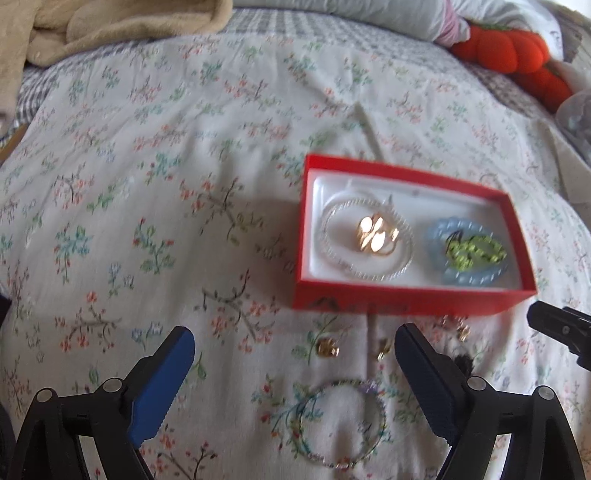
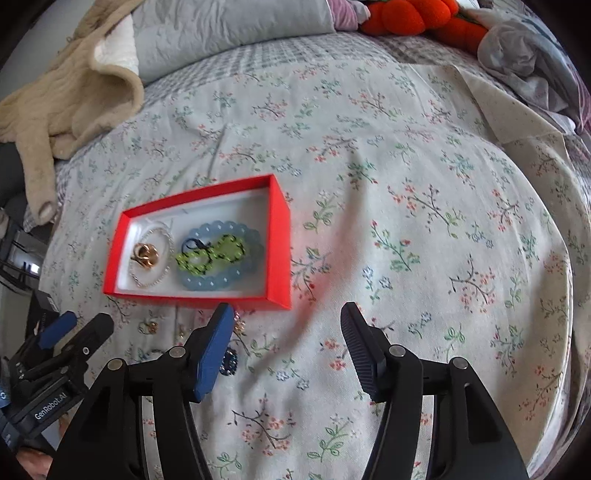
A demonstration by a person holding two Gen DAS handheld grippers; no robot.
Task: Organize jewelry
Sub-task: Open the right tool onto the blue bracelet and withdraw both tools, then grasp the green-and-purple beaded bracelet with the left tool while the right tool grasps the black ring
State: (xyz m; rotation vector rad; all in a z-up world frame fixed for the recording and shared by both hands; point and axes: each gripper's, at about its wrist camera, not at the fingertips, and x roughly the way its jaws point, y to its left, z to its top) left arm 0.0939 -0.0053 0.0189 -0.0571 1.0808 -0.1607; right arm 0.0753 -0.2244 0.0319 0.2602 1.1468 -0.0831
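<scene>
A red box (image 1: 406, 299) with a white lining is set on a flower-printed bedspread (image 1: 184, 147), roughly in the middle of the bed. Inside it, a clear beaded bracelet (image 1: 334, 218) is laid at one end with a gold ring (image 1: 376, 234) within its loop, and a pale blue bracelet (image 1: 439, 236) is laid at the other end with a green beaded piece (image 1: 474, 253) on top of it. On the bedspread just beside the box's near wall, small gold pieces (image 1: 327, 347) are scattered, and a multicoloured beaded bracelet (image 1: 343, 421) is seen a little nearer, apart from the box. The left gripper (image 1: 295, 365) is held wide apart above that bracelet, with nothing touched by its fingers. The right gripper (image 2: 288, 347) is held partly open over bare bedspread beside the box's corner, and nothing is gripped. A beige blanket (image 2: 74, 92) is heaped at the far edge of the bed, and an orange plush toy (image 2: 424, 18) is seen at the far corner.
</scene>
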